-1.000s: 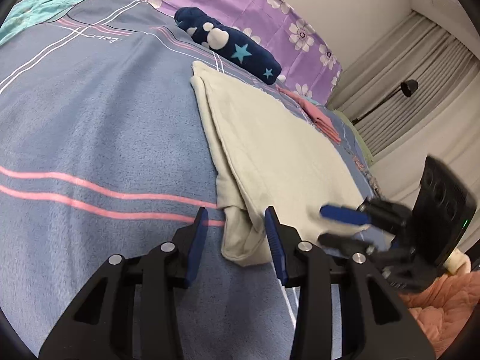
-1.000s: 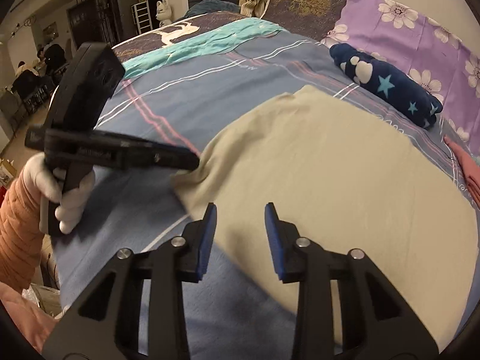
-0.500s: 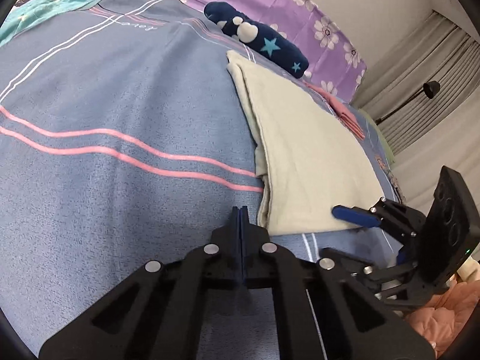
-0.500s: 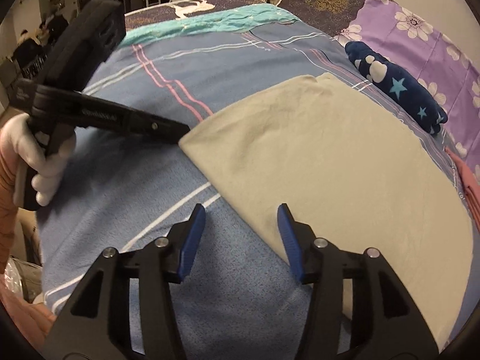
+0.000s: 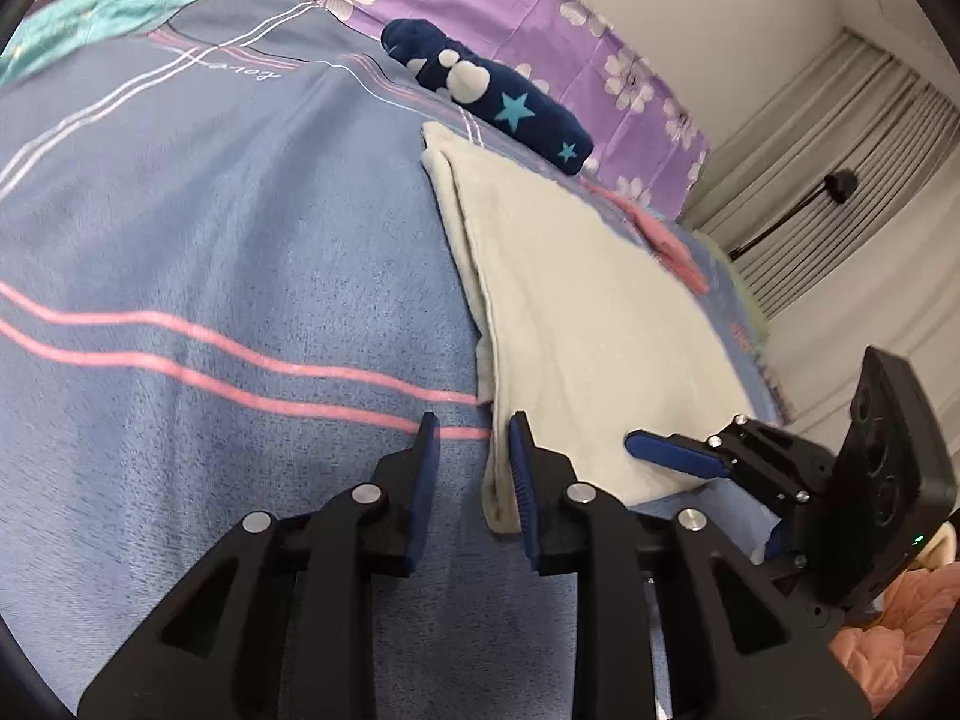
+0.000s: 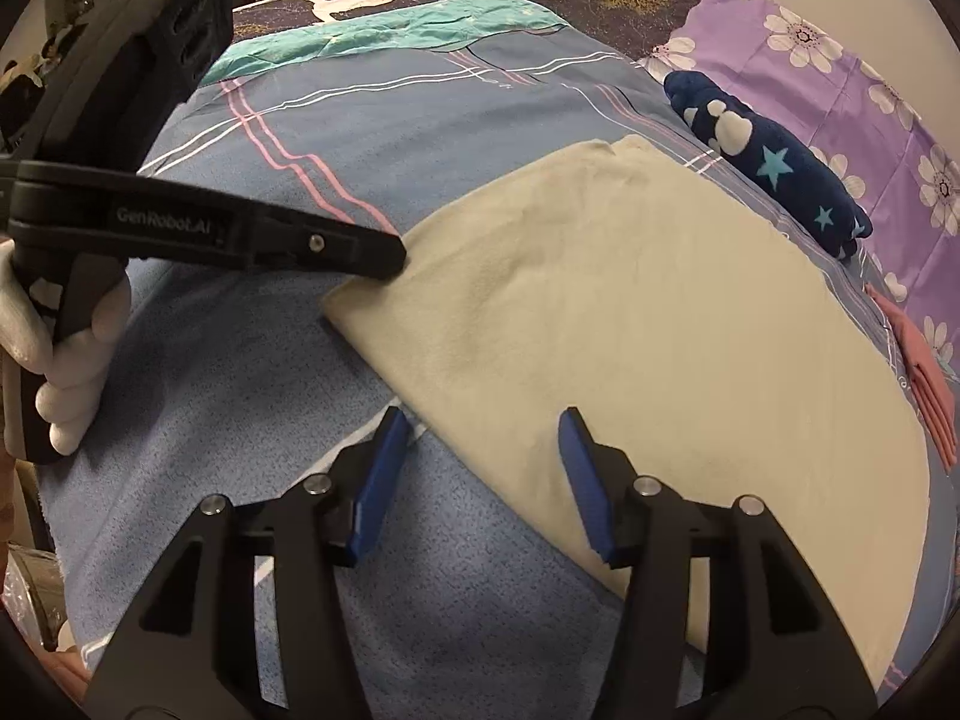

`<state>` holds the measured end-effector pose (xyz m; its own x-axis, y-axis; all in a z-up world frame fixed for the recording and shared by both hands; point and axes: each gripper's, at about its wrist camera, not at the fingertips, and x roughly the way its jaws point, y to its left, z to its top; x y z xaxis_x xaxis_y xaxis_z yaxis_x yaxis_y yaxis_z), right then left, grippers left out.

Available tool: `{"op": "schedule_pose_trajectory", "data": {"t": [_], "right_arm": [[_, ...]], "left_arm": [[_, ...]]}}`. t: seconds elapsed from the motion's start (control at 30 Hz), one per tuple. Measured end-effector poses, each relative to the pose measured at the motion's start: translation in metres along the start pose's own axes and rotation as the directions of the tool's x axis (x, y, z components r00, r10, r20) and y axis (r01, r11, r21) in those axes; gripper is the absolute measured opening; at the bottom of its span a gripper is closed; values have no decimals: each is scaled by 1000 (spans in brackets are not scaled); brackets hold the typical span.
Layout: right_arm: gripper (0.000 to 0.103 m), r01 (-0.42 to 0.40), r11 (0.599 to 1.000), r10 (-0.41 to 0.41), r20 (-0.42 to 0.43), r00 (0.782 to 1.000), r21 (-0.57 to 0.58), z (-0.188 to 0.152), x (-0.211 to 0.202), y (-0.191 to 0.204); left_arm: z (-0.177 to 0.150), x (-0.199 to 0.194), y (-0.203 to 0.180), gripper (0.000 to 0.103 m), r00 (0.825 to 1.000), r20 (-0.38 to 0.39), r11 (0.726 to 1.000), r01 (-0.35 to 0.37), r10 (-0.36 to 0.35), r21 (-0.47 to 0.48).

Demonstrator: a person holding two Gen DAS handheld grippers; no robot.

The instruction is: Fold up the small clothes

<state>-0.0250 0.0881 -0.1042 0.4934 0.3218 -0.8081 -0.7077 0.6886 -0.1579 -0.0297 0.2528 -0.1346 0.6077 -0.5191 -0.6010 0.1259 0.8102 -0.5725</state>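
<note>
Both grippers hang over the bed with their blue-padded jaws parted and nothing between them. Low in the left wrist view, the left gripper (image 5: 471, 468) has a narrow gap, its right pad just beside the near corner of the cream cloth (image 5: 576, 312). At the bottom centre of the right wrist view, the right gripper (image 6: 483, 474) stands wider, straddling the cloth's near edge without pinching it.

That cloth lies folded flat, a long pale rectangle running from the lower middle toward the upper right of the left view, with doubled layers showing along its left edge. It rests on the blue bedspread (image 5: 210, 252), which carries pink and white stripes.

Beyond the cloth's far end sits a rolled navy garment (image 5: 486, 102) with white blobs and turquoise stars, close to it but apart. Behind that roll, a purple flowered pillow (image 5: 540, 24) fills the upper middle. A pink folded piece (image 6: 927, 372) lies at the right edge of the right view. A white-gloved hand (image 6: 66, 360) grips the left tool's handle at far left.
</note>
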Motion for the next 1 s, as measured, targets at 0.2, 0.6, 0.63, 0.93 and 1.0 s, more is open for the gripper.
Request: {"op": "schedule_pose_trajectory", "data": {"t": [0.2, 0.6, 0.63, 0.93, 1.0], "right_arm": [[56, 60, 997, -59, 20, 998, -54, 5, 8, 11], [56, 203, 967, -192, 85, 978, -154, 8, 12, 31], [56, 192, 971, -182, 78, 980, -144, 6, 10, 29], [56, 337, 905, -315, 124, 941, -260, 15, 22, 46], [56, 372, 888, -349, 131, 928, -271, 28, 32, 48]], "left_arm": [[-4, 1, 13, 26, 997, 25, 996, 80, -79, -50], [-3, 1, 17, 26, 993, 43, 992, 111, -108, -68], [-3, 1, 17, 26, 993, 42, 991, 114, -111, -70], [-3, 0, 24, 26, 988, 48, 985, 149, -145, -87], [-3, -1, 25, 27, 987, 50, 983, 159, -155, -95]]}}
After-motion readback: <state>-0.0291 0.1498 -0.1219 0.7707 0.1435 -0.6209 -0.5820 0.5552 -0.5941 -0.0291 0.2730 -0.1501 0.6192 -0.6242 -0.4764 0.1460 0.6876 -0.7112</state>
